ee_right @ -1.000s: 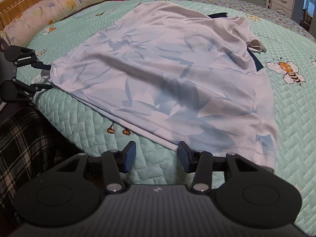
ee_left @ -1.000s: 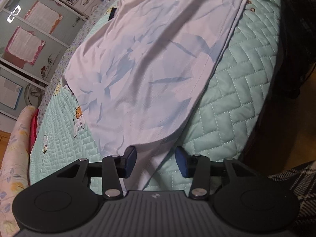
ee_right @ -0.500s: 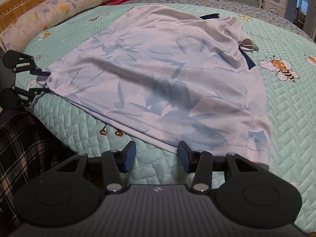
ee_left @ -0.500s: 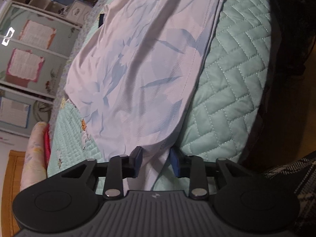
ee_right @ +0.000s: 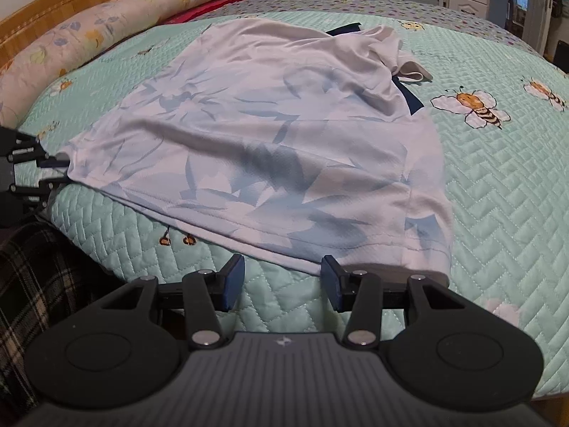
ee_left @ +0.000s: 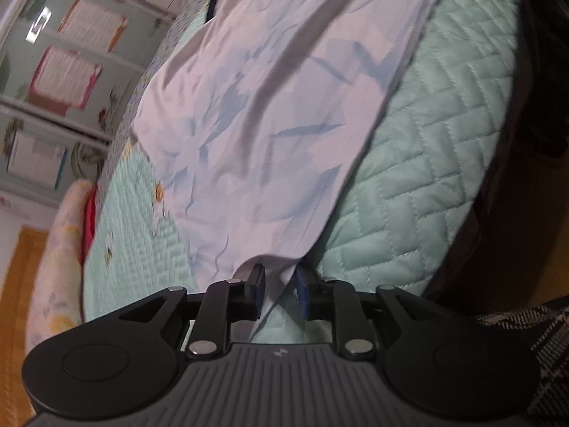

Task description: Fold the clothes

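Observation:
A white shirt [ee_left: 266,124] with a pale blue leaf print lies spread on the bed, its hem toward me. My left gripper [ee_left: 279,284] has the shirt's near corner bunched between its blue pads, and its jaws are closing on the cloth. The right wrist view shows that gripper [ee_right: 53,174] at the far left, holding the corner of the shirt [ee_right: 266,135], with a crease running from it. My right gripper [ee_right: 282,277] stands open at the hem, its right fingertip [ee_right: 329,274] at the cloth's edge. Only quilt lies between its pads.
The bed has a mint quilted cover [ee_right: 498,195] with embroidered bees [ee_right: 473,106]. A floral pillow [ee_right: 89,35] lies against the wooden headboard [ee_right: 71,0]. A person's plaid clothing [ee_right: 28,267] is at the bed's near edge. Wardrobe doors [ee_left: 53,71] stand beyond the bed.
My left gripper's jaws have narrowed from wide apart onto the shirt's corner, and the cloth there is now bunched and drawn taut. The right gripper has stayed open at the hem.

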Tool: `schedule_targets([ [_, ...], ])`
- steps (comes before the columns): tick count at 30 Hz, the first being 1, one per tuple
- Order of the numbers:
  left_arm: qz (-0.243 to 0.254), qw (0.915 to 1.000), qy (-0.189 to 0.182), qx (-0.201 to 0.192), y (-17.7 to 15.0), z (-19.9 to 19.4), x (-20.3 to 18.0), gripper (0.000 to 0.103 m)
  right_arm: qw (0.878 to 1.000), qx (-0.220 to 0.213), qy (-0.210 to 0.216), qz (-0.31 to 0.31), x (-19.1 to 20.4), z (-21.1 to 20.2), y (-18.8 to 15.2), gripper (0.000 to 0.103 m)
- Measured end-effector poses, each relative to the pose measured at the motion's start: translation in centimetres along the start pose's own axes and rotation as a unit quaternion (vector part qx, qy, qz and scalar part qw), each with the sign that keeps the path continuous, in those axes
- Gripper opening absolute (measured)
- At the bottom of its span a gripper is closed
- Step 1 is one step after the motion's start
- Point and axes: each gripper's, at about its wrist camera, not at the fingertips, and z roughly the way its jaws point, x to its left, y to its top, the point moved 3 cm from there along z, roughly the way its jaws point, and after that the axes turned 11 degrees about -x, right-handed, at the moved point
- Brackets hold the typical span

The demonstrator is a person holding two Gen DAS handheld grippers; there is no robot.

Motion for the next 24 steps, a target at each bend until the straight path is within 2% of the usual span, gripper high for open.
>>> schedule_targets([
  [3, -0.062, 0.9979, -0.021, 0.002, -0.2, 0.0, 1.5, 0.020, 1.000, -0.005, 0.018, 0.005, 0.6, -0.1, 0.4, 0.048],
  [6, -0.139, 0.9886, -0.057, -0.002, -0.6, 0.1, 3.3, 0.020, 0.999, -0.010, 0.038, -0.007, 1.6, -0.2, 0.8, 0.048],
  [11, -0.193, 0.9741, -0.117, 0.009, -1.0, 1.2, 5.0, 0.020, 0.995, 0.008, 0.096, -0.024, 4.3, 0.3, 0.9, 0.049],
  [14, -0.186, 0.9733, -0.133, 0.022, -0.7, 1.2, 5.1, 0.022, 0.994, 0.014, 0.098, -0.054, 6.0, 0.9, 0.9, 0.048],
  [17, -0.167, 0.9797, -0.109, 0.020, -0.9, 0.7, 4.4, 0.031, 0.993, 0.014, 0.099, -0.059, 6.3, 1.2, 1.0, 0.049],
  [20, -0.164, 0.9808, -0.105, 0.014, -1.0, 0.7, 4.0, 0.031, 0.993, 0.017, 0.100, -0.057, 6.4, 1.5, 1.1, 0.049],
  [22, -0.159, 0.9804, -0.115, 0.015, -1.0, 0.9, 4.1, 0.031, 0.994, 0.022, 0.097, -0.054, 6.3, 1.9, 1.1, 0.049],
  [24, -0.188, 0.9730, -0.132, 0.022, -1.0, 1.6, 5.2, 0.031, 0.994, 0.022, 0.097, -0.054, 6.4, 2.0, 1.2, 0.049],
])
